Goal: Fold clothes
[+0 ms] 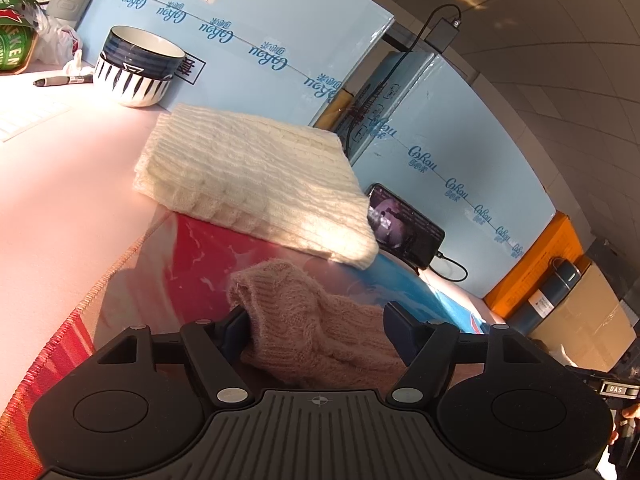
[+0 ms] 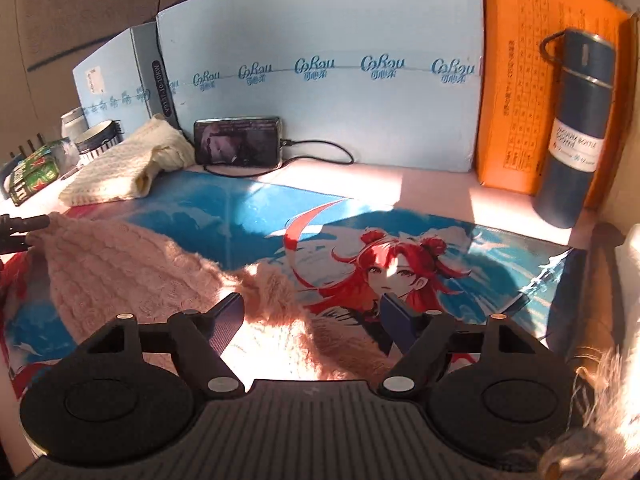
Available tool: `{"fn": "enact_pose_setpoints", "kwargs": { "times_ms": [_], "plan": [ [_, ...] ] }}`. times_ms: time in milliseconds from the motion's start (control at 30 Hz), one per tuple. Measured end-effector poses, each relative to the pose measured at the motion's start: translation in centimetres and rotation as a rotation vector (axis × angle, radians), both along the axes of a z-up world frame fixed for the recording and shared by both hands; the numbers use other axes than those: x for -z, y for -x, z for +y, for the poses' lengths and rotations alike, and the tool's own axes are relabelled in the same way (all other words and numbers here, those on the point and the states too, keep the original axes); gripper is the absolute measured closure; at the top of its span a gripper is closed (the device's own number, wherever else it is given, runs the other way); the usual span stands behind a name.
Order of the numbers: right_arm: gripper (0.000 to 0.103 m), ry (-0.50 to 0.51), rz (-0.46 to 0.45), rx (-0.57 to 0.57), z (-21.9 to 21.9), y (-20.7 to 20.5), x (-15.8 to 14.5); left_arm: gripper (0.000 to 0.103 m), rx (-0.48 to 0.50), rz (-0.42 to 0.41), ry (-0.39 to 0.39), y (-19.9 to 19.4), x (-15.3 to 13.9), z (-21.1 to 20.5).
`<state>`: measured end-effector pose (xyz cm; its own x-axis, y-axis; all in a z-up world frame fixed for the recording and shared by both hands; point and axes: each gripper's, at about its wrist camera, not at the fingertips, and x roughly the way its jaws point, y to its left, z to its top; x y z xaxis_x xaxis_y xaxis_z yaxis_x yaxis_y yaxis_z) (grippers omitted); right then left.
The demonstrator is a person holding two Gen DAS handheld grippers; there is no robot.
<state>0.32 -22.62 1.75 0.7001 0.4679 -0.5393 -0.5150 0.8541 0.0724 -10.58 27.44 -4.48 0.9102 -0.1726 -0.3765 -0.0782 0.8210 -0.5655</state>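
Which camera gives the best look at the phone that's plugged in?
The right wrist view: the phone faces the camera, propped against the blue board, cable visible. The left wrist view shows it at a slant, its left end hidden behind the cream knit.

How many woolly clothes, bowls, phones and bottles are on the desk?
Woolly clothes: 2, the cream knit and the pink knit.
Bowls: 2, stacked.
Phones: 1.
Bottles: 1.
Total: 6.
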Motion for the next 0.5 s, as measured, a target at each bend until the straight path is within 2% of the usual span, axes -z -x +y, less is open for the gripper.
{"fn": "enact_pose_setpoints", "kwargs": {
  "times_ms": [33,100,167,233,333,433,500],
  "plan": [
    [0.015,-0.027,-0.043,0.048,-0.1,0.9,-0.4,0.027,0.001,-0.002,0.003,0.0,0.0,0.0],
    [0.010,-0.098,-0.117,0.130,-0.3,2.6,-0.9,0.026,-0.005,-0.003,0.010,0.1,0.0,0.0],
    [0.002,-0.218,-0.143,0.192,-0.7,4.2,-0.7,0.024,-0.038,-0.004,0.011,0.4,-0.3,0.0],
    [0.002,-0.359,-0.107,0.234,-1.0,5.0,0.3,0.019,-0.100,-0.008,0.001,1.1,-0.6,0.1],
    [0.002,-0.576,-0.049,0.237,-1.4,5.1,2.2,0.018,-0.173,0.025,-0.003,1.8,-1.1,0.3],
    [0.002,-0.779,-0.010,0.224,-1.5,4.6,4.1,0.019,-0.160,0.073,-0.020,1.5,-1.1,-0.5],
    [0.002,-0.864,0.007,0.223,-1.4,4.1,5.2,0.019,-0.141,0.083,-0.089,1.0,-1.1,-1.9]
  ]
}}
